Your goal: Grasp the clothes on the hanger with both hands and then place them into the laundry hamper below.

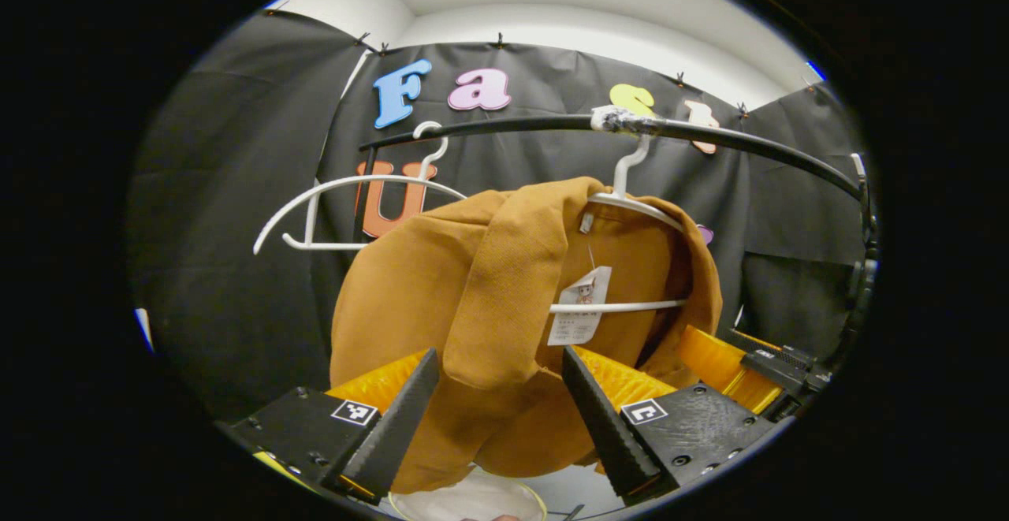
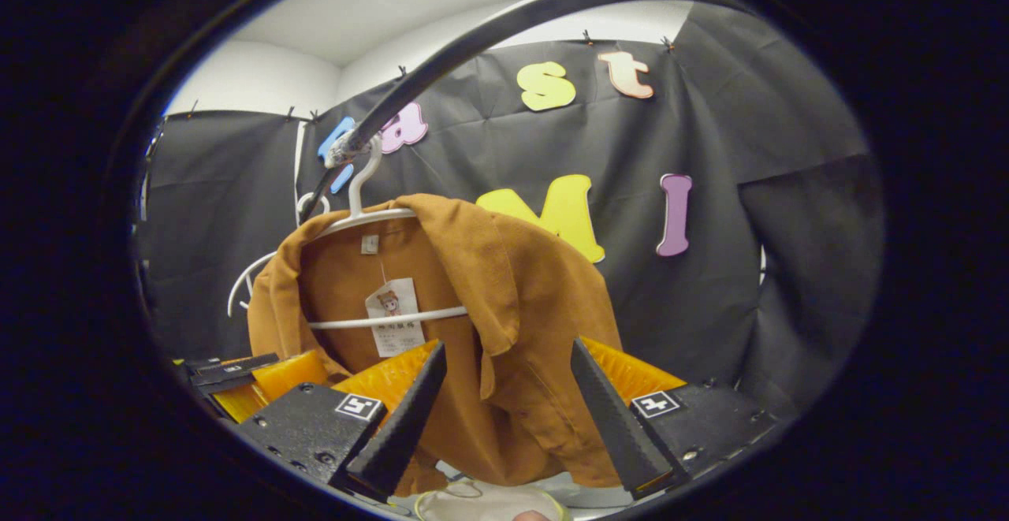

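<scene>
Both grippers' [image 1: 498, 395] [image 2: 506, 391] parted tongs astride brown shirt [image 1: 489, 300], hanging lengthwise downward from white hanger [image 1: 631, 202].

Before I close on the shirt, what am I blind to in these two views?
- Laundry hamper: just a pale rim sliver at the bottom edge, left gripper view; shirt covers the rest.
- Paper tag: print too small.
- Hanger far shoulder: under the collar, right gripper view.
- Finger contact with the cloth: unclear.
</scene>
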`<state>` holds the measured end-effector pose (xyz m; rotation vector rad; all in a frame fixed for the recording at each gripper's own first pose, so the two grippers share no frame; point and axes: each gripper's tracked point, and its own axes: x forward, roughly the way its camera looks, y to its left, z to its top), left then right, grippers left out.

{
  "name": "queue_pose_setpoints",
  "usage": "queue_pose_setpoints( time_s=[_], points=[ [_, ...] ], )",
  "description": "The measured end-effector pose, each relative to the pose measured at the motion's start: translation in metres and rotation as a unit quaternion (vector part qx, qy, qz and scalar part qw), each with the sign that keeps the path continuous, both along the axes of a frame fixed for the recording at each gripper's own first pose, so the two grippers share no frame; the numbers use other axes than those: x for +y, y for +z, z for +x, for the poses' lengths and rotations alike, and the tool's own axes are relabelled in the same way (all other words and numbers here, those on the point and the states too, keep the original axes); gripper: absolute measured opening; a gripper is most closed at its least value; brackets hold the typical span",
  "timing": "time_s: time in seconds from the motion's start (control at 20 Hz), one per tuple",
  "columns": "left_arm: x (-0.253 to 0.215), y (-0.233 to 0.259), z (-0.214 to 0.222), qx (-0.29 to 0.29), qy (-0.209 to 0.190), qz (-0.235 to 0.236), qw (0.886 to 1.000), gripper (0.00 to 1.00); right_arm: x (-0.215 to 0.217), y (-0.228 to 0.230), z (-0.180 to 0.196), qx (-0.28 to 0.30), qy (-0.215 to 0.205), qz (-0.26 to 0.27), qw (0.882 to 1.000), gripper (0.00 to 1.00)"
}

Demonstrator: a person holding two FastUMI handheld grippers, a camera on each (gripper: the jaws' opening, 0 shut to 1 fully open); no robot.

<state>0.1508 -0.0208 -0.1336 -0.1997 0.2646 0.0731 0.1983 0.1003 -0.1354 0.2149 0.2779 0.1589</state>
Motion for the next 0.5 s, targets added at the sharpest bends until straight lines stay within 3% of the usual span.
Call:
queue_pose_setpoints(
  time_s=[0.3, 0.5],
  points=[
    [0.003, -0.027, 0.024, 0.042, 0.045, -0.02, 0.998, 1.0, 0.005, -0.009, 0.03, 0.012, 0.02, 0.032, 0.999, 0.99],
    [0.006, -0.032, 0.037, 0.046, 0.063, -0.027, 0.997, 0.97, 0.007, -0.022, 0.04, 0.044, 0.025, 0.082, 0.995, 0.96]
  ],
)
